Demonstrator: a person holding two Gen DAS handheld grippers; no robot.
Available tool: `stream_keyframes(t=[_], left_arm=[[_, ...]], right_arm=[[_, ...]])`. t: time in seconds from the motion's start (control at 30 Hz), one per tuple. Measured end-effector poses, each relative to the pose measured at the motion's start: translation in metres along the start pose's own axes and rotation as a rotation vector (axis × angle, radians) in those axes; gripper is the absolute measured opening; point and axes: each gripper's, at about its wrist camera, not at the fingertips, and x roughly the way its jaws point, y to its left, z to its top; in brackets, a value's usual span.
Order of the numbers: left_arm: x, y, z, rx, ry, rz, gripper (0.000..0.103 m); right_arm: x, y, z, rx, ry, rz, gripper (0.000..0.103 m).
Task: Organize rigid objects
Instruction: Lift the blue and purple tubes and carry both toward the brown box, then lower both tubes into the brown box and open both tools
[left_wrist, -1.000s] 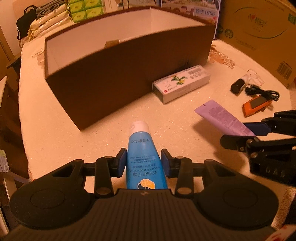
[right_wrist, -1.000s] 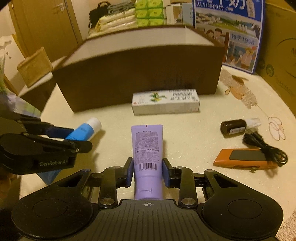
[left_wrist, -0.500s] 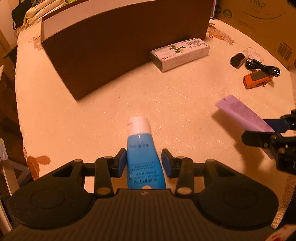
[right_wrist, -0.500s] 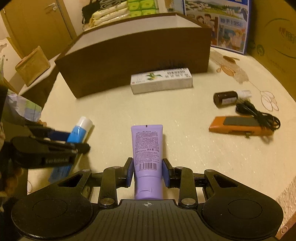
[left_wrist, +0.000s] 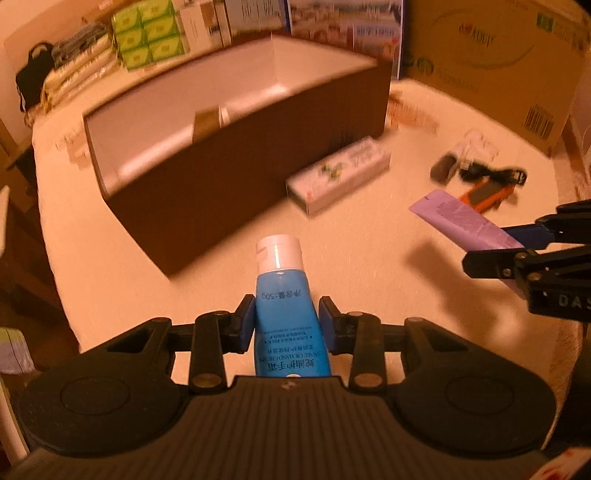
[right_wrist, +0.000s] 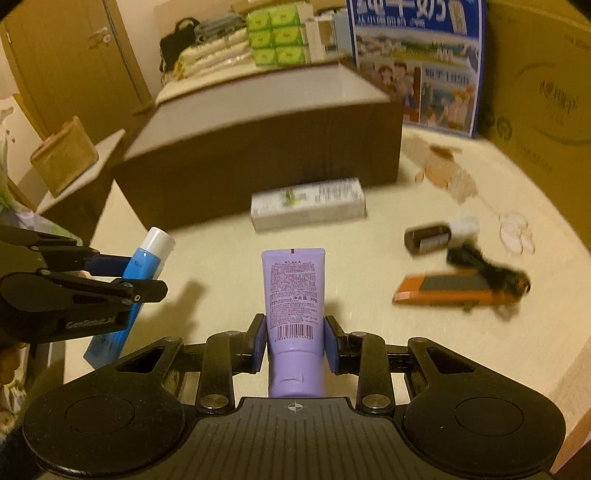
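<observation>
Tubes number two, one to each gripper. Leftmost, the left gripper (left_wrist: 287, 320) is clamped on the blue plastic tube with a white cap (left_wrist: 285, 310), cap pointing forward, printed label facing up, held clear above the cream-clothed worktop (left_wrist: 369, 258). Ahead of it stands one large brown cardboard box with a pale inside (left_wrist: 207, 173), open at the top; one small tan item sits within against the near wall, too blurred to name. Just beside the box's near wall lies one long white carton with a green leaf print (right_wrist: 308, 204). Bare cloth lies between the held tubes and the box's near edge.

Further right, the right gripper (right_wrist: 294, 344) is closed on the lilac plastic tube with a barcode (right_wrist: 293, 295), flat crimped end forward, also held off the worktop. To its right lie one dark brown small bottle with a white cap (right_wrist: 439, 234), one orange flat device (right_wrist: 448, 291) and one black cable (right_wrist: 480, 264) lying over the device's far end. A tall cardboard carton (right_wrist: 539, 96) borders the worktop's right edge.
</observation>
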Motion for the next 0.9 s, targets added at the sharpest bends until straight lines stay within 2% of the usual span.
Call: stream_keyframes(t=[0.27,0.5,0.7,0.9], left_arm=[[-0.035,0.019,0.037,-0.007,-0.119,0.022,0.032],[-0.045,0.05,0.078,-0.043,-0.193,0.06,0.032],[-0.029,0.086,0.113,-0.085,-0.2,0.1,0.032],[0.002,0.115,0.141,-0.106,-0.167,0.137,0.032]], right_arm=[[-0.01,0.003,0.05,-0.023,-0.09,0.023,0.029],[-0.004,0.01,0.103,-0.028,-0.16,0.053,0.029],[0.016,0.019,0.15,-0.059,-0.188,0.069,0.029],[0.053,0.015,0.189,-0.107,-0.175,0.012,0.029]])
